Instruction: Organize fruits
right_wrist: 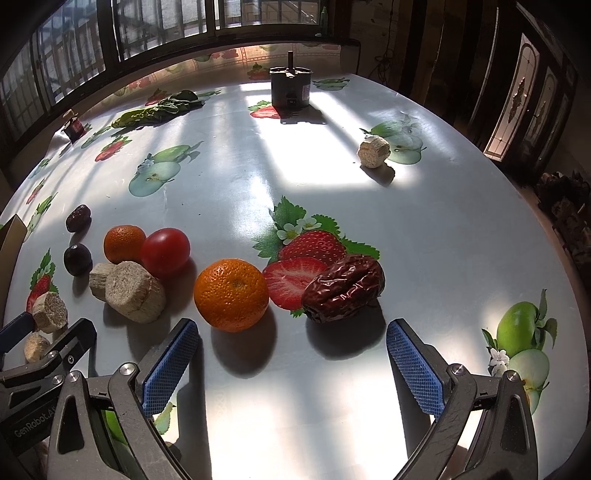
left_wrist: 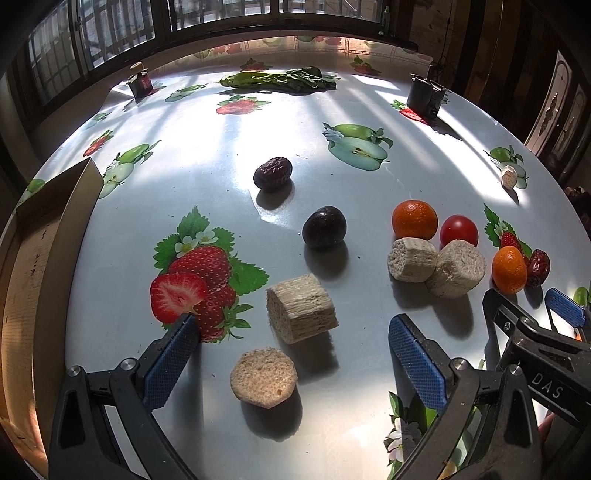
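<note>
Both jaws gape wide and empty: the right gripper (right_wrist: 293,363) hovers before an orange (right_wrist: 231,294) and a wrinkled date (right_wrist: 344,287), the left gripper (left_wrist: 291,363) before tan cylinders (left_wrist: 301,308). Sunlight stripes the fruit-printed tablecloth (right_wrist: 332,387); barred windows (right_wrist: 166,26) stand behind.

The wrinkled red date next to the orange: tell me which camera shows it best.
The right wrist view. There the wrinkled red date lies large and unobstructed just ahead of the open right gripper, beside the orange. In the left wrist view the date is small, near the edge, partly behind the orange.
</note>
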The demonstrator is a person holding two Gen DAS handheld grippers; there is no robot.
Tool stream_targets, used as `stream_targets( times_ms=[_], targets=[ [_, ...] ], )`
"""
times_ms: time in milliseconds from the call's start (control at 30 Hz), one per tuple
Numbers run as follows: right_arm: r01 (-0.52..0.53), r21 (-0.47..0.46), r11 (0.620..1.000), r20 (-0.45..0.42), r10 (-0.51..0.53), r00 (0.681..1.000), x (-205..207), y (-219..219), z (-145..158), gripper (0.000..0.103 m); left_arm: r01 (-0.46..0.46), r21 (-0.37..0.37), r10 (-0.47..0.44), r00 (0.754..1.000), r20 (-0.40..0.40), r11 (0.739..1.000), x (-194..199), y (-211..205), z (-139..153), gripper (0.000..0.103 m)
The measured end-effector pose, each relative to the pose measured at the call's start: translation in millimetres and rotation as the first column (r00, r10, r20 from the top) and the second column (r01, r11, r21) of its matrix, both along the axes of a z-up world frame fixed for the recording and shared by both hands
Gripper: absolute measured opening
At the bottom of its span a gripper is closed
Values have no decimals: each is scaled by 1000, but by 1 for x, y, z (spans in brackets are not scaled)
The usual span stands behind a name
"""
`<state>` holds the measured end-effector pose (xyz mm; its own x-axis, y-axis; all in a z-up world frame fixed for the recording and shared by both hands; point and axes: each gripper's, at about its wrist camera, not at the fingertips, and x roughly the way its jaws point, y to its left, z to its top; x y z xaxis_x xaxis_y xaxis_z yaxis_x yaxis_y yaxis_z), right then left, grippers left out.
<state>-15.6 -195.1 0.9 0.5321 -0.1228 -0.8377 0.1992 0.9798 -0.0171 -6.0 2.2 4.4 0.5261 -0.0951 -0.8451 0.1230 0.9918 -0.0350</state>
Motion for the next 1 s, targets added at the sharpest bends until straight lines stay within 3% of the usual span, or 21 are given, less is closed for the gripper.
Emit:
stream_targets(
  times_ms=[100, 300, 400, 533, 667, 833, 1000],
  targets=[
    [0, 0, 1000, -3, 0, 1000, 1, 0, 0, 102, 6, -90, -5, 1000, 14, 996, -12, 10, 14, 92],
    [10, 59, 998, -35, -8, 999, -2, -3, 8, 102, -17, -93, 36, 978, 206, 996, -51, 34, 66, 92],
    [2, 103, 995, 57, -8, 998, -25, 3, 32, 102, -43, -91, 66, 964, 257, 995, -63, 48, 81, 92],
    [-6, 116, 993, 197, -17, 980, -59, 19, 59, 102, -68, -97, 91, 960, 266, 993, -68, 62, 87, 92],
    [-5, 48, 999, 282, -9, 959, -78, 38, 76, 102, -76, -100, 100, 960, 262, 992, -72, 69, 84, 92],
    [22, -34, 999, 413, -6, 911, -102, 52, 102, 103, -85, -116, 112, 960, 256, 990, -79, 78, 81, 92],
    [49, -55, 997, 564, -10, 826, -124, 58, 115, 103, -102, -122, 133, 952, 275, 987, -86, 86, 82, 92]
  ],
)
